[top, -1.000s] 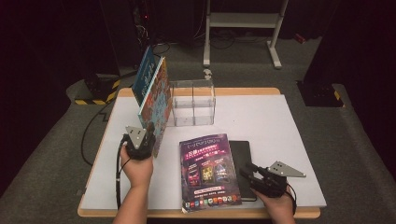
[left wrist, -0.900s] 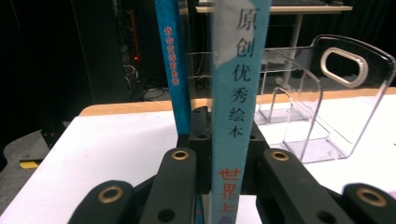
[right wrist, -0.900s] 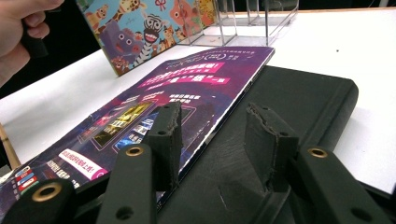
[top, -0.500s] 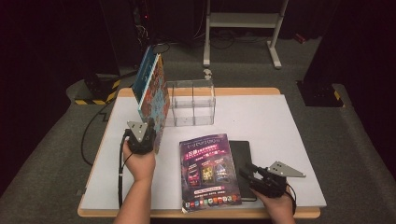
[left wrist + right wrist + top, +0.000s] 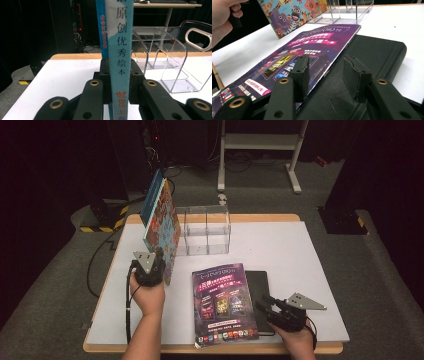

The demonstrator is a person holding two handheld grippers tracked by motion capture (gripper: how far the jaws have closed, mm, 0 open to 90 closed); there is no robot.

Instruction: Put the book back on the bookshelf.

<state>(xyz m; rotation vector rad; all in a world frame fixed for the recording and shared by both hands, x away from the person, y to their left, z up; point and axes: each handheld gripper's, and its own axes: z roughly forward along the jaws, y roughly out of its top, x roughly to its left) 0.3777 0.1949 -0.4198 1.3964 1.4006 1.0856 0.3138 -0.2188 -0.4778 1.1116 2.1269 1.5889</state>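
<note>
While the left tongs (image 5: 117, 82) are clamped on the spine edge of the picture book (image 5: 161, 222), holding it upright near the tabletop's (image 5: 280, 245) left edge, the trick is probably to keep it vertical and swing it toward the clear file holder (image 5: 206, 230) at the back edge; it's a thin, tall hardcover, so I'd guess any tilt lets it lever in the pads and flop; better to grip low, go slow, and line the bottom edge up with a slot before lowering.

Material notes: the book's spine is glossy blue with white and red printed characters, the cover a busy cartoon print; the holder is transparent acrylic with curved dividers and an oval handle cutout, so its walls are hard to read and easy to clip; I'd aim by the rims.

The right tongs (image 5: 325, 75) sit apart, not gripping anything, near the front right corner, hovering over the seam where the purple magazine (image 5: 222, 302) overlaps a black notebook (image 5: 261, 290); the magazine is slick, floppy paper lying flat near the front edge; the notebook looks matte and stiff with rounded corners; the pads themselves are black foam, a bit chewed at the edges, which should help on that glossy spine; white tabletop, wood trim.
</note>
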